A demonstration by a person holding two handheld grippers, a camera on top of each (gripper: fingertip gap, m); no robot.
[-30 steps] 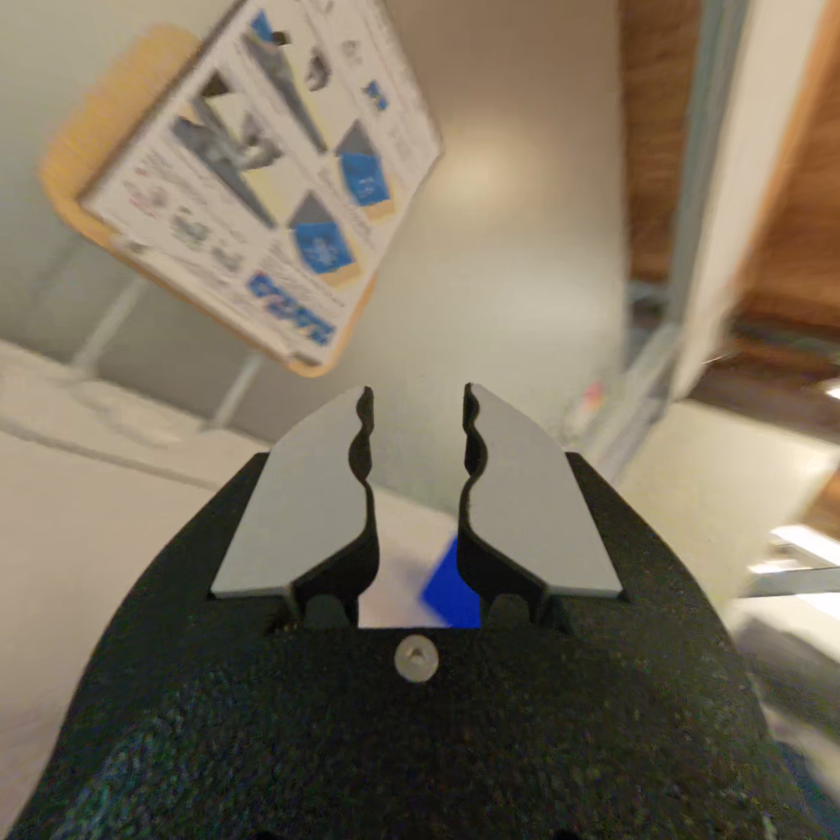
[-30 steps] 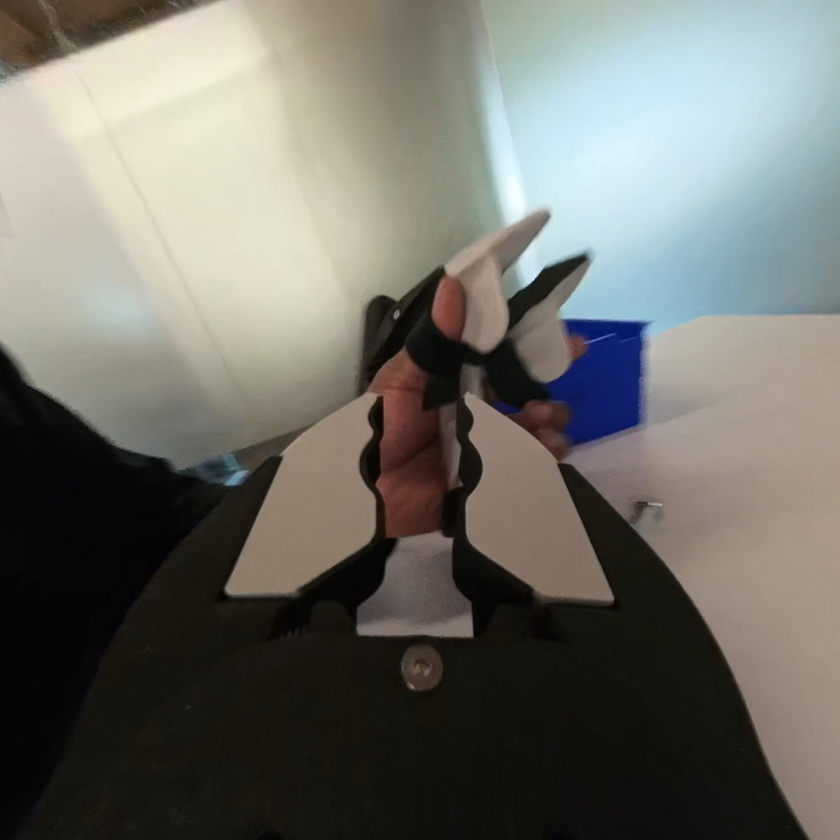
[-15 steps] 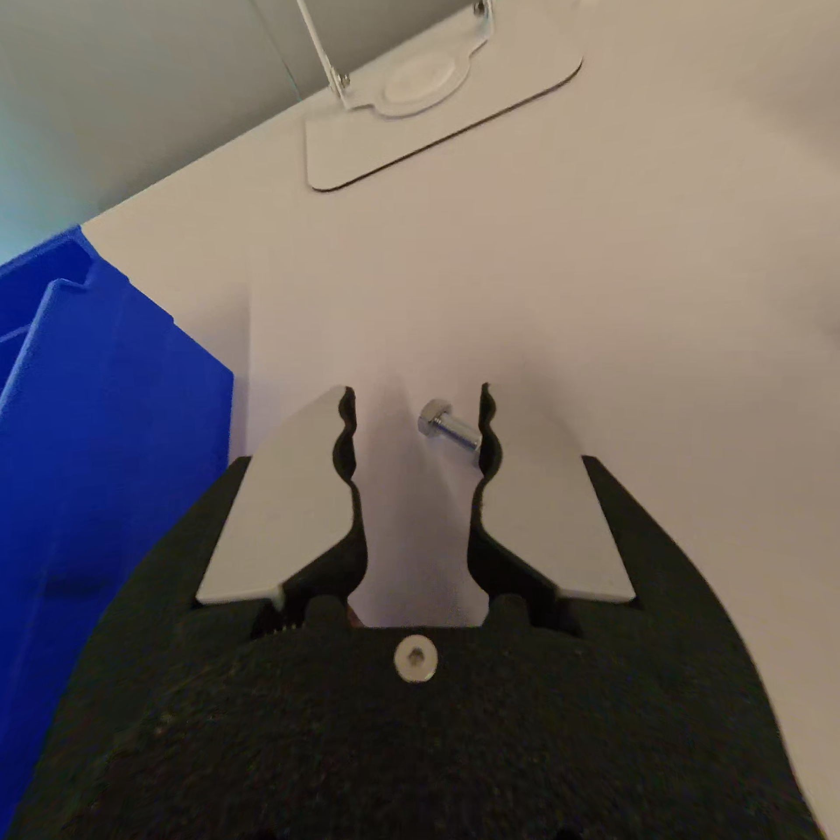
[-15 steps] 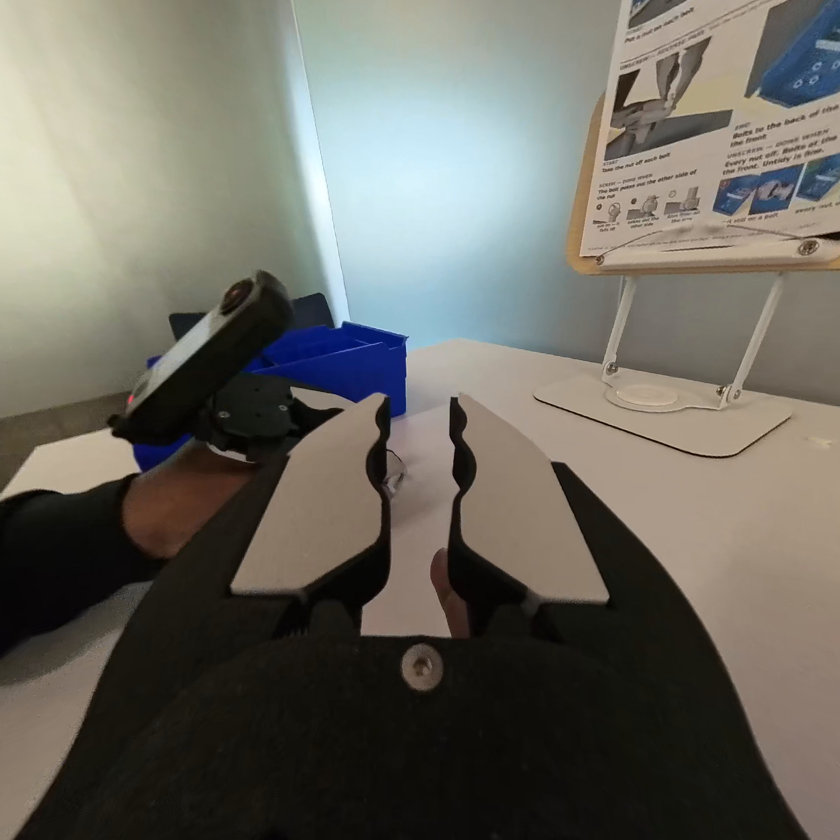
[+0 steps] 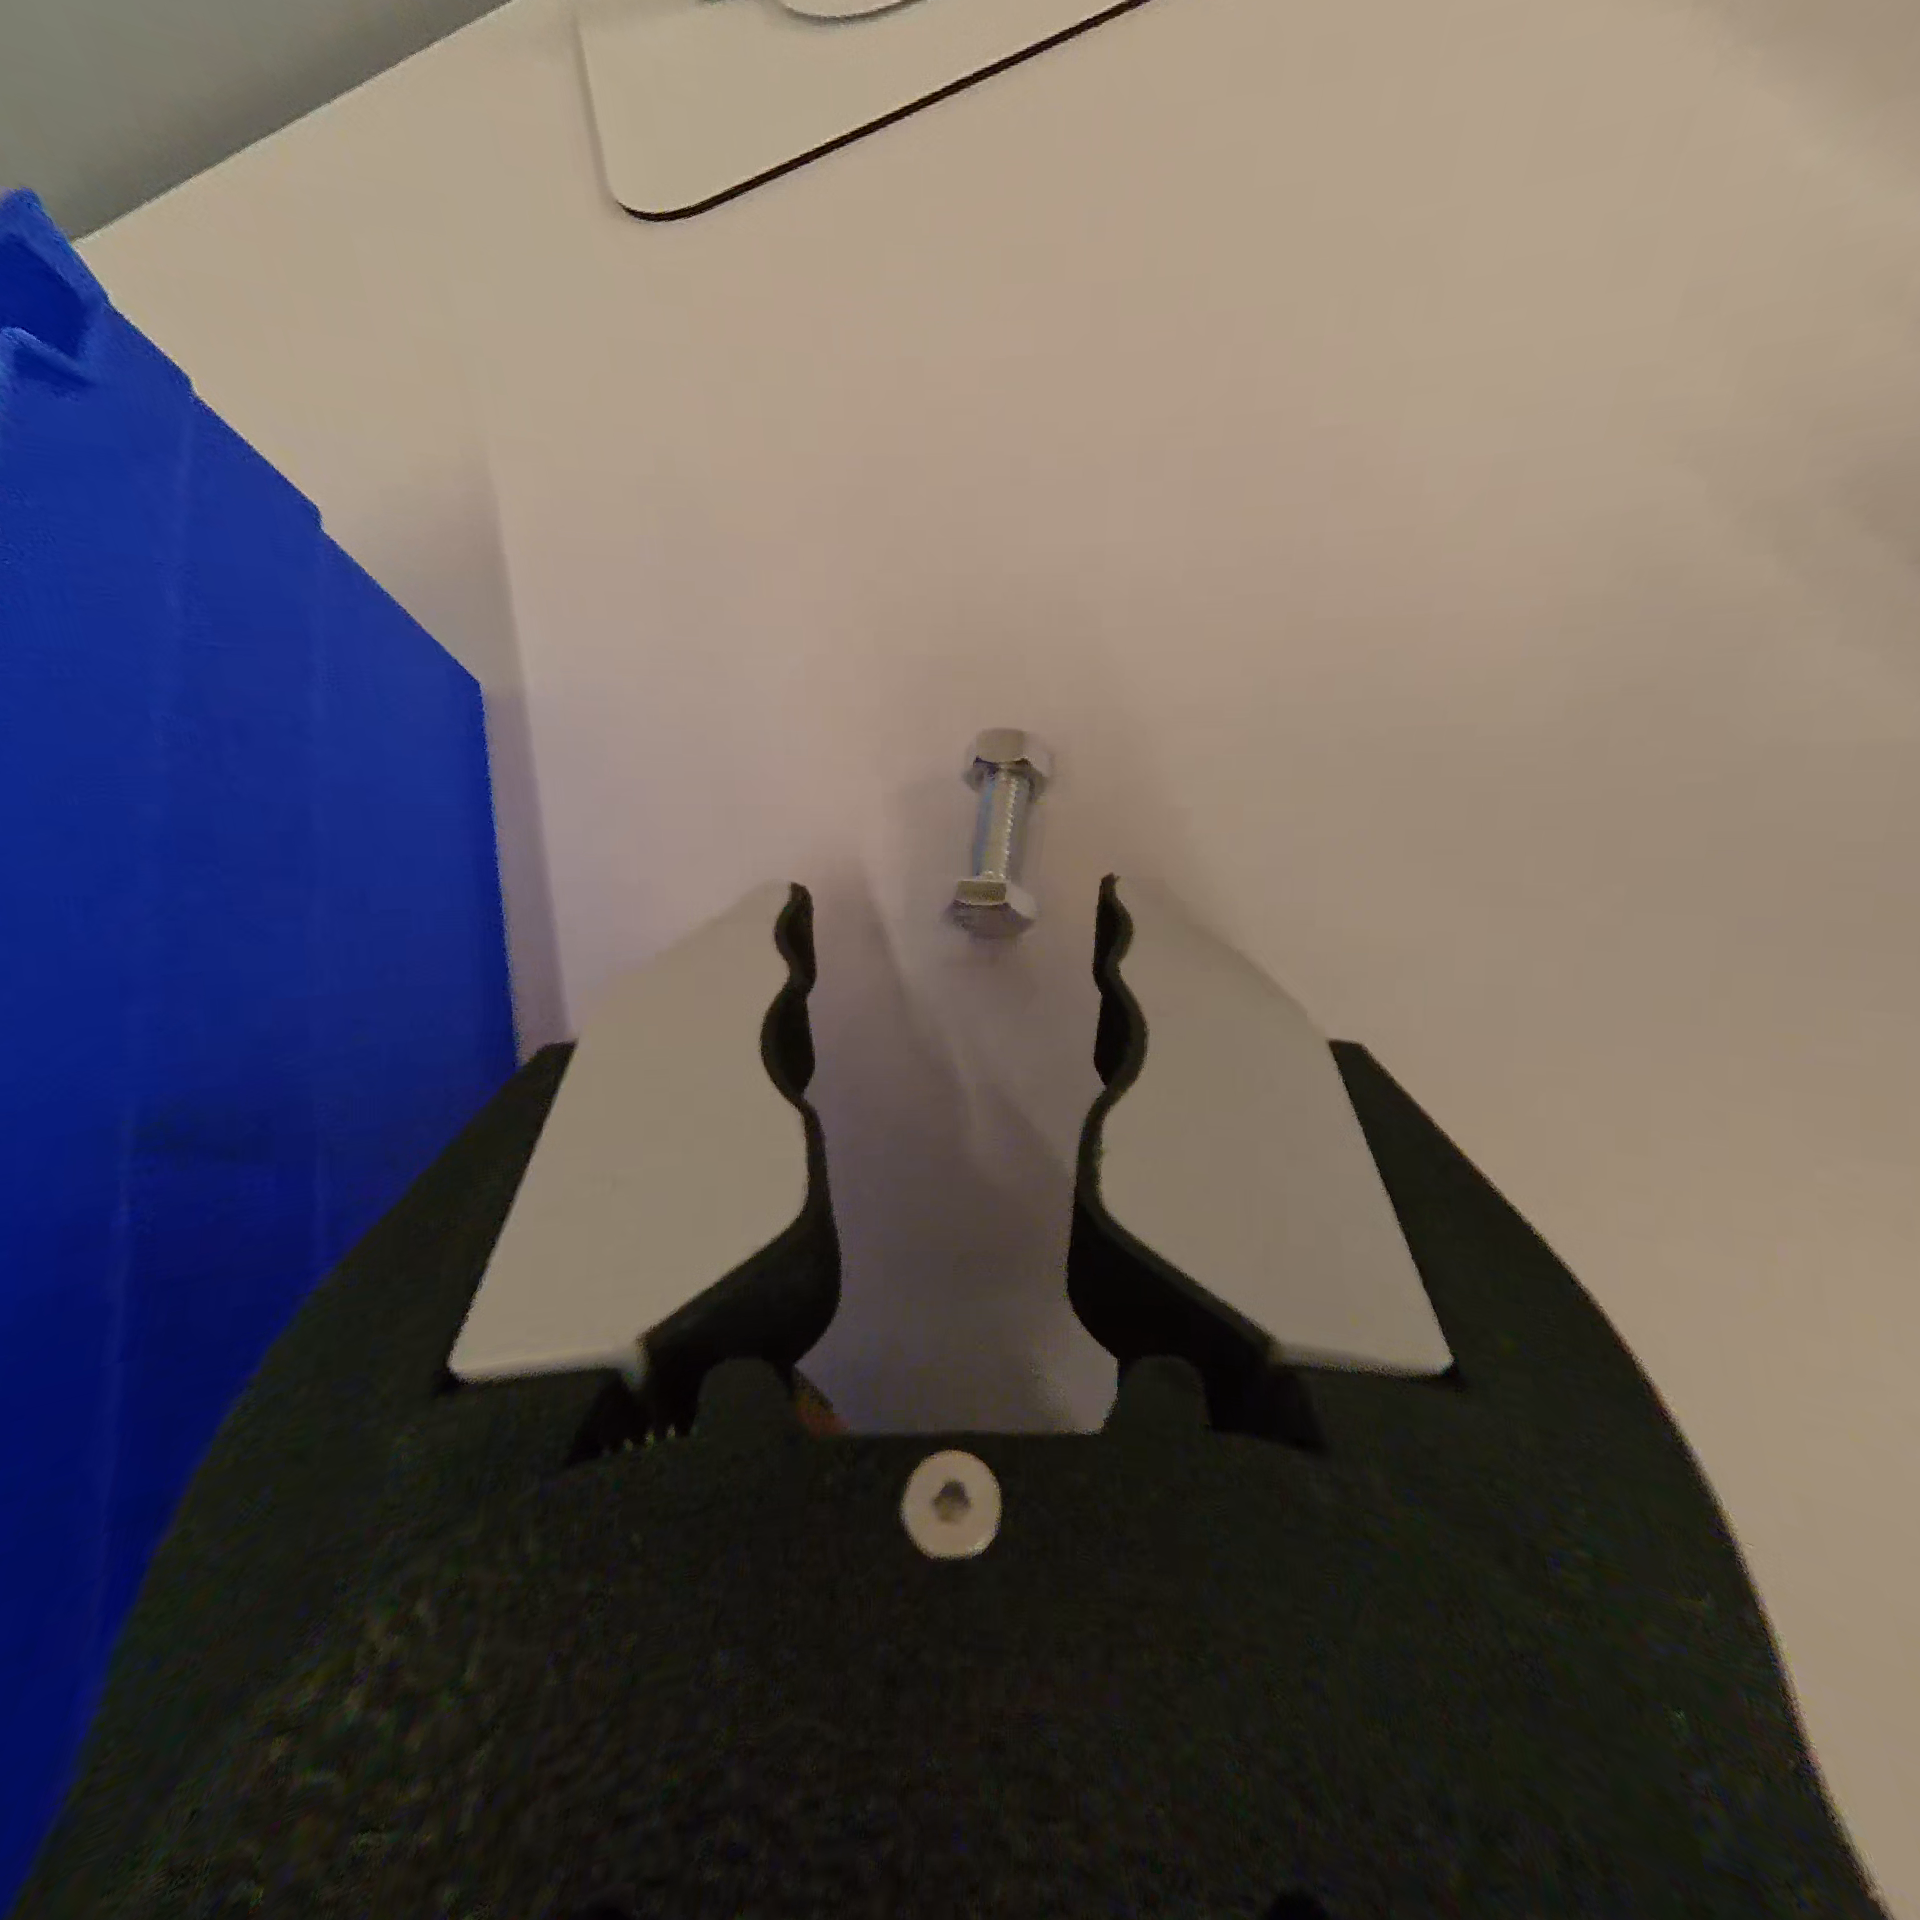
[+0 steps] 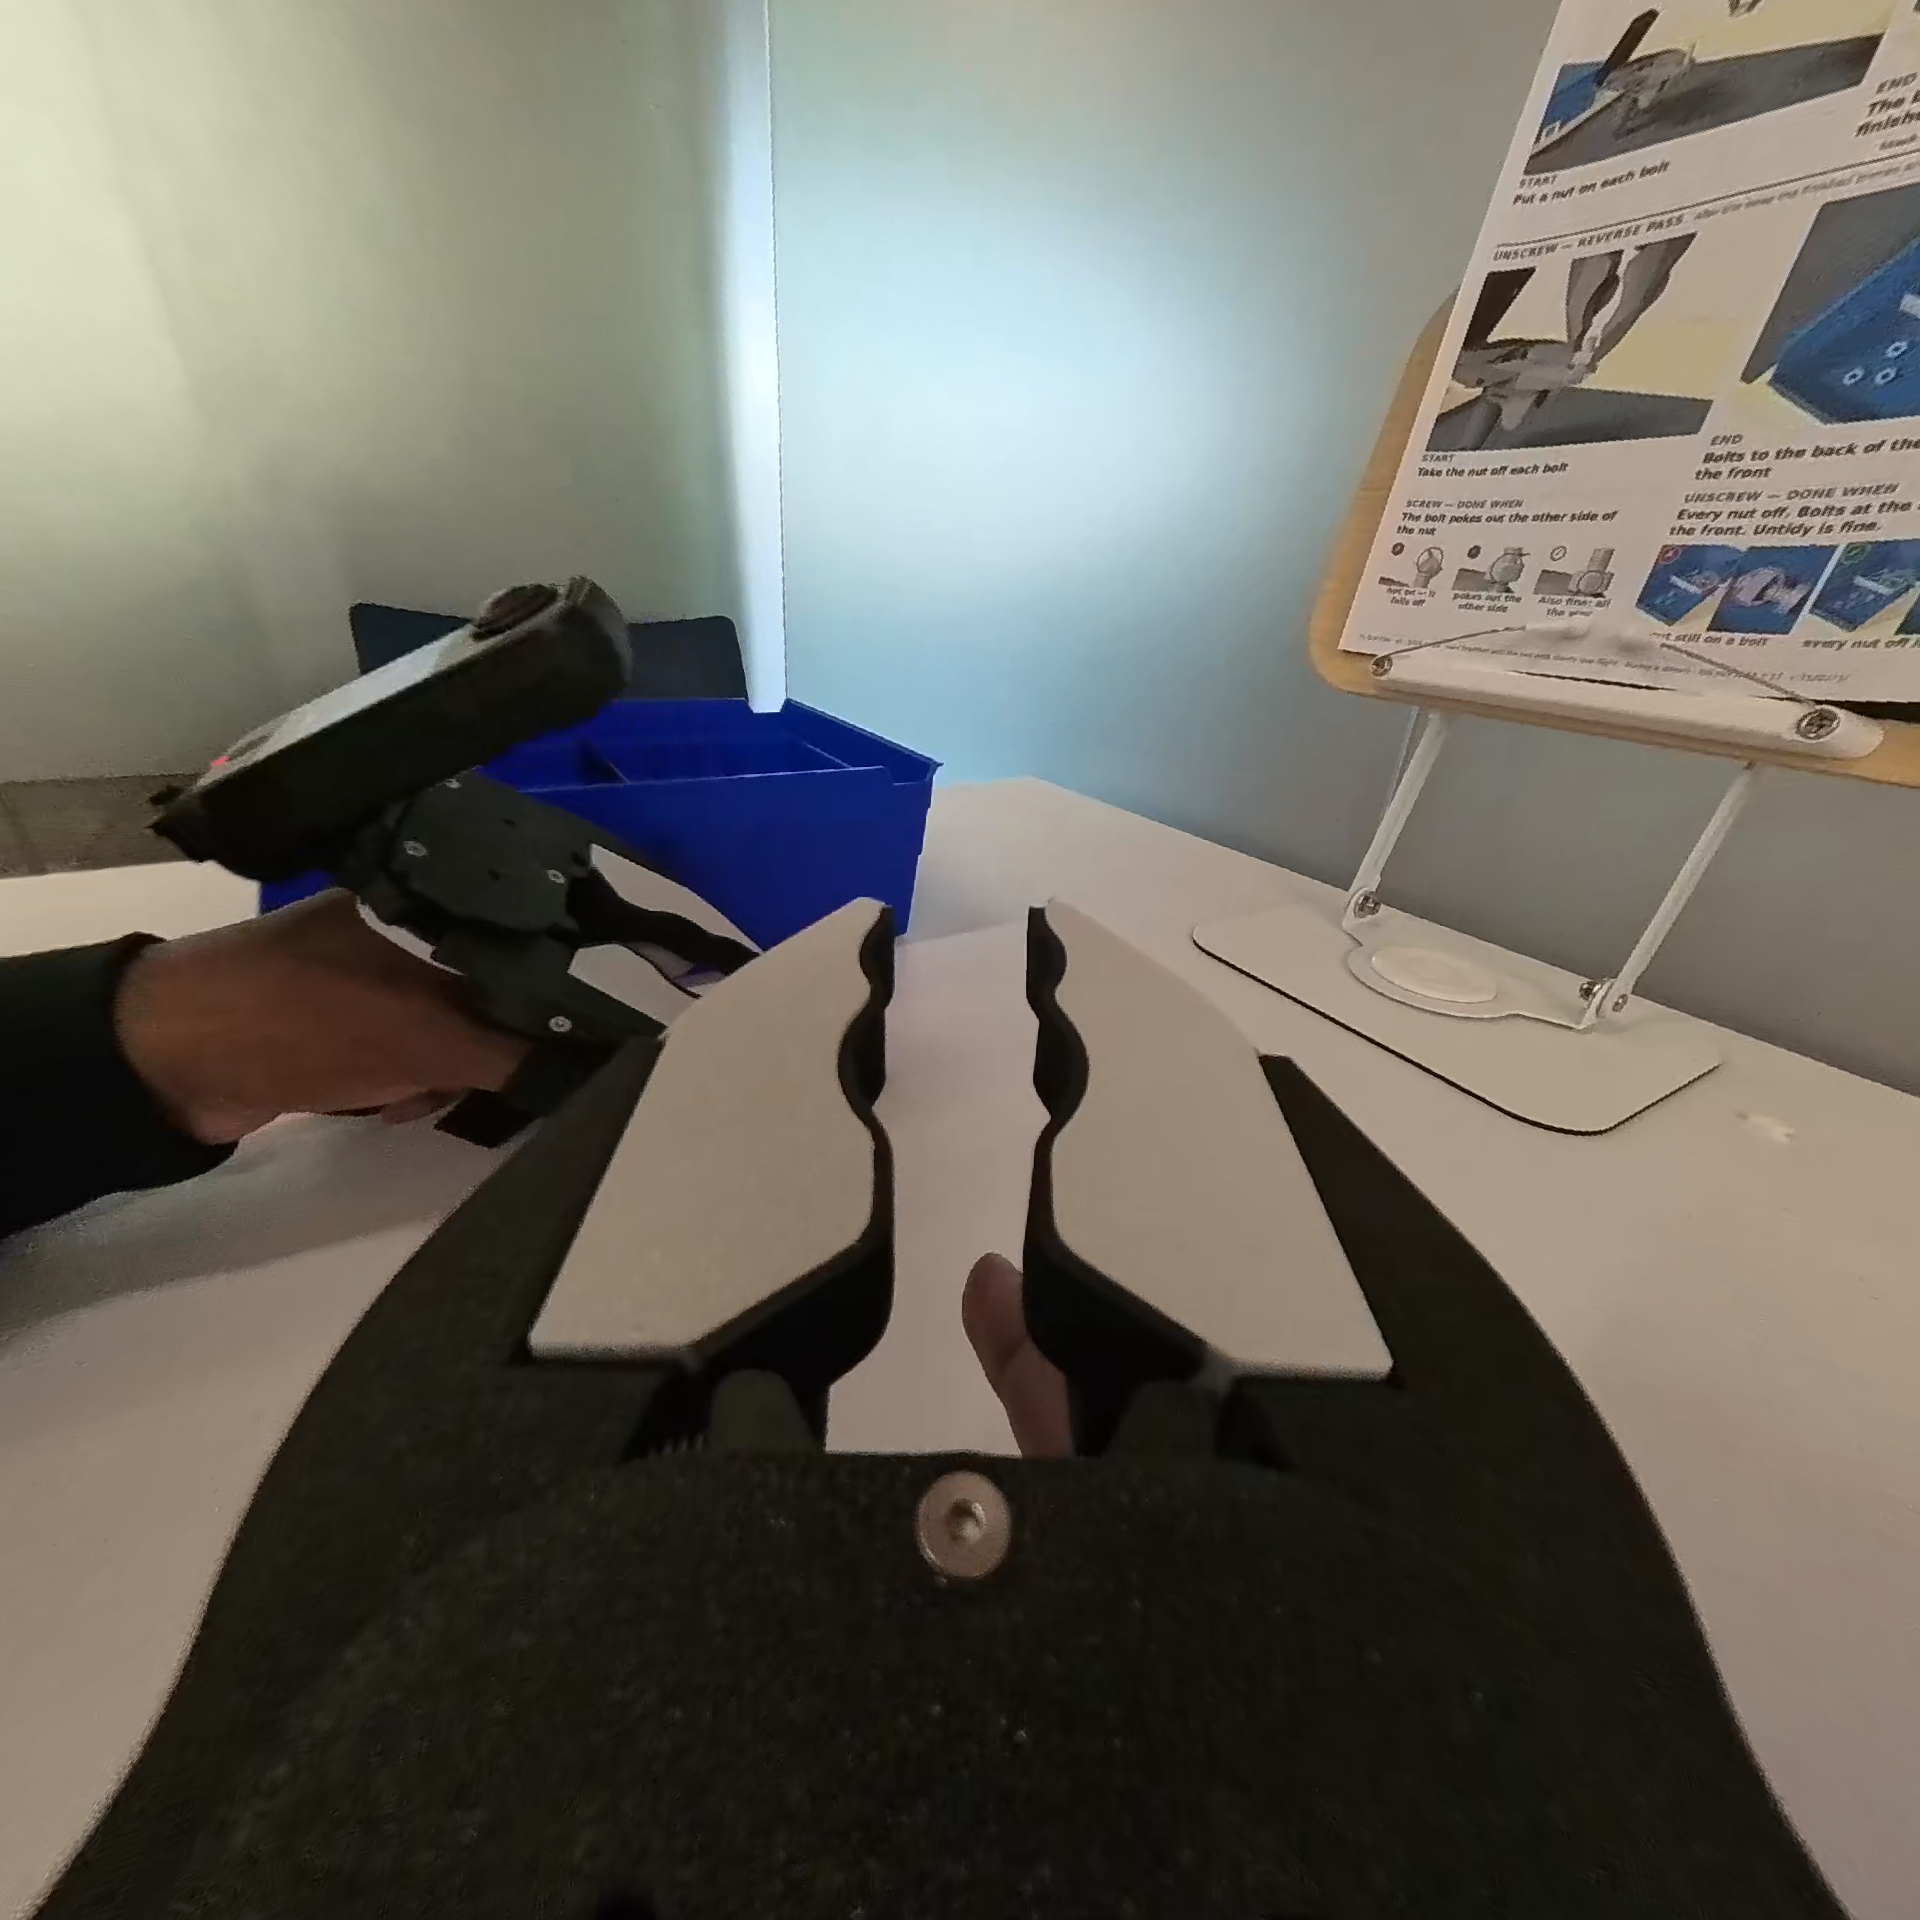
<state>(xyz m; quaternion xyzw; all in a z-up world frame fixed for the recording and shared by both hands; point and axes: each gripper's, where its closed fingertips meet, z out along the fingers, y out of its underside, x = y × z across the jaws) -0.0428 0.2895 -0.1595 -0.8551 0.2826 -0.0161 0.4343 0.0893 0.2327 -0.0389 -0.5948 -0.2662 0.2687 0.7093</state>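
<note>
My left gripper (image 5: 951, 904) stands wide open over the white table (image 5: 1351, 520), nothing pressed between its pads. A silver bolt (image 5: 1000, 831) with a nut on it lies flat just past the fingertips at 12 o'clock, its near end level with the tips and clear of both. Half a second ago it lay crosswise, tucked against the right finger; now it points straight away from me, centred in the gap. A second ago this view was swung up at the wall and the instruction sheet, with the jaws narrower. The blue bin (image 5: 208, 935) fills my 9 o'clock side, larger than before, and the stand base (image 5: 831, 125) sits at 12 o'clock, partly cut off at the top edge.

My right gripper (image 6: 961, 920) hovers above the table with a narrow gap, holding nothing; a fingertip (image 6: 1003, 1340) shows behind the jaws. It has barely shifted in half a second. At its 10 o'clock the left gripper (image 6: 675, 935) is angled down beside the blue bin (image 6: 727, 821); the instruction sheet (image 6: 1683, 364) on its stand is at 2 o'clock.
</note>
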